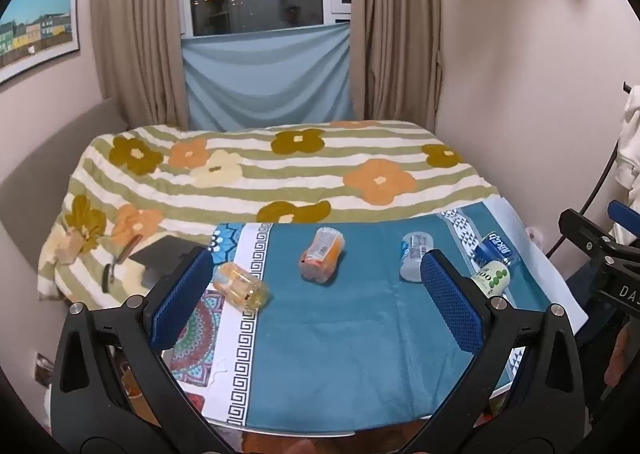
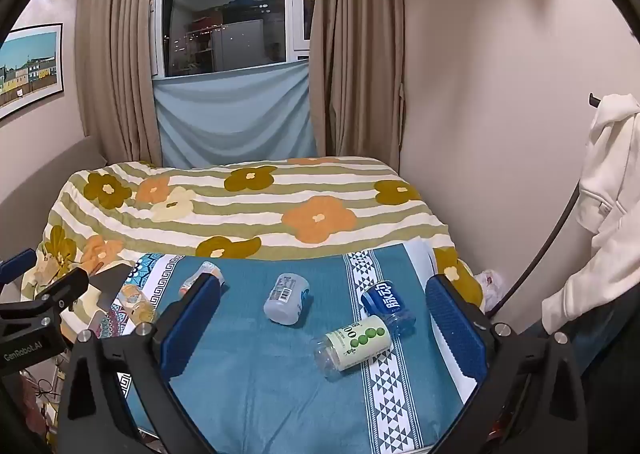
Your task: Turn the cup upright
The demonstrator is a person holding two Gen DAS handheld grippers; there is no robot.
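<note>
1. Here, the left tongs (image 1: pixel 316 290) hang over the near part of the teal cloth (image 1: pixel 340 354) with their blue pads spread wide and nothing between them. The right tongs (image 2: pixel 322 318) hang beside them, spread just as wide and also empty.
2. Five cups lie on their sides on the cloth, none upright: a yellow cup (image 1: pixel 242 286) by the left pad, an orange cup (image 1: pixel 322 254) in the middle, a clear cup (image 2: pixel 286 298) with a barcode label, a blue cup (image 2: pixel 386 304), and a green-dotted cup (image 2: pixel 352 342).
3. The blue and green-dotted cups lie touching or nearly so on the white patterned stripe; the others sit well apart from each other.
4. The middle and near part of the cloth is bare, with open room between the cups.
5. The cloth ends near the tongs at the front edge; behind it rises a flowered blanket (image 1: pixel 260 170).
6. A dark flat thing (image 1: pixel 164 254) rests on the blanket just left of the cloth.
7. A wall stands on the right, where a white hoodie (image 2: pixel 608 190) hangs.
8. Curtains (image 1: pixel 132 34) and a window close off the back.
</note>
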